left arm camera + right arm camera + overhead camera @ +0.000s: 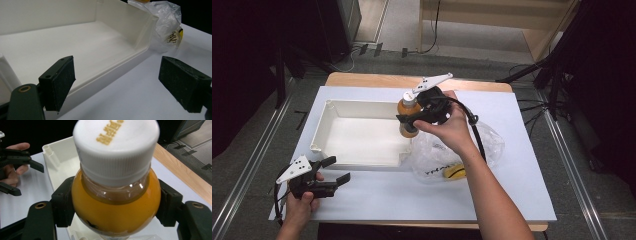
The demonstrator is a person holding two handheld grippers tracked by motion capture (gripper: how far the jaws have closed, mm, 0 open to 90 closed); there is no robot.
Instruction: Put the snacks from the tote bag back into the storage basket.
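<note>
Your right gripper (408,120) has its jaws clamped on the belly of the orange juice bottle (408,116), one pad on either side, and you are carrying it in the air above the right-hand end of the white plastic bin (328,129). In the right gripper view the bottle (116,202) stands roughly upright between the pads, white cap (116,147) on top, so its long axis runs across the line of the jaws rather than along them; the grip sits just below the shoulder, and the bottle's base is hidden from you. What matters for the next move is that the bin's floor lies down and to the left of the bottle, past the near right wall, while the crumpled clear plastic bag (472,150) with something yellow inside lies just to the right of the bin. Judging from this, the bottle goes down into the bin, so you should shift left enough to clear the wall before lowering. Your left gripper (332,172) rests low at the near left corner of the table (522,200), jaws wide apart and holding nothing, aimed along the bin's front wall (117,72); it is well apart from the bottle, so the right hand does this work.
</note>
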